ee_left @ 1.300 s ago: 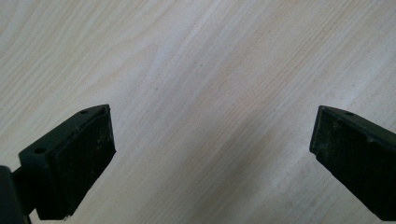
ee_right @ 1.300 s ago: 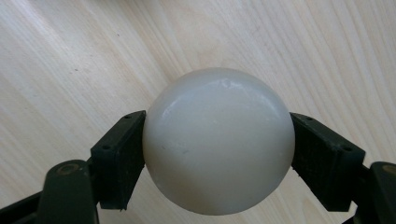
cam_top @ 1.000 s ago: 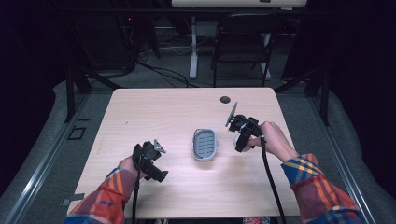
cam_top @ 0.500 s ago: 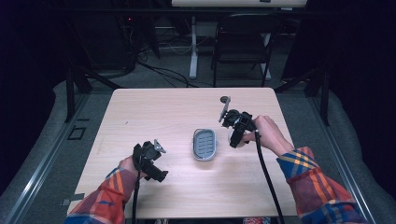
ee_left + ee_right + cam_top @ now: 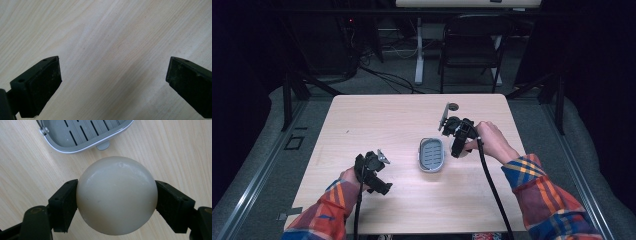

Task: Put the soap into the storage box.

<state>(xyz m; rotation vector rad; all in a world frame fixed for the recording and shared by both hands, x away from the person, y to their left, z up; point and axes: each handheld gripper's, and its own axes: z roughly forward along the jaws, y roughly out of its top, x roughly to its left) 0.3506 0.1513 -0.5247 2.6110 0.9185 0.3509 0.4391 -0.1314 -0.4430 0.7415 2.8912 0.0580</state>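
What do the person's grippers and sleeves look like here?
Both grippers, left gripper and right gripper, are black with flat, square-tipped fingers, each trailing a black cable. The right carries a grey triangular plate. The sleeves are plaid: red, orange, blue.

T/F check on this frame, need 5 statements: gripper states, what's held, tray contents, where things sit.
1. The right gripper is shut on the round pale soap. True.
2. The left gripper holds a sponge. False: its jaws stand wide apart over the bare wooden table, with nothing between them.
3. The grey slotted soap dish has nothing in it. True.
4. The soap lies in the soap dish. False: it is in the right gripper, beside the dish in the right gripper view.
5. In the high view, the left gripper is nearer the person's edge of the table than the dish. True.
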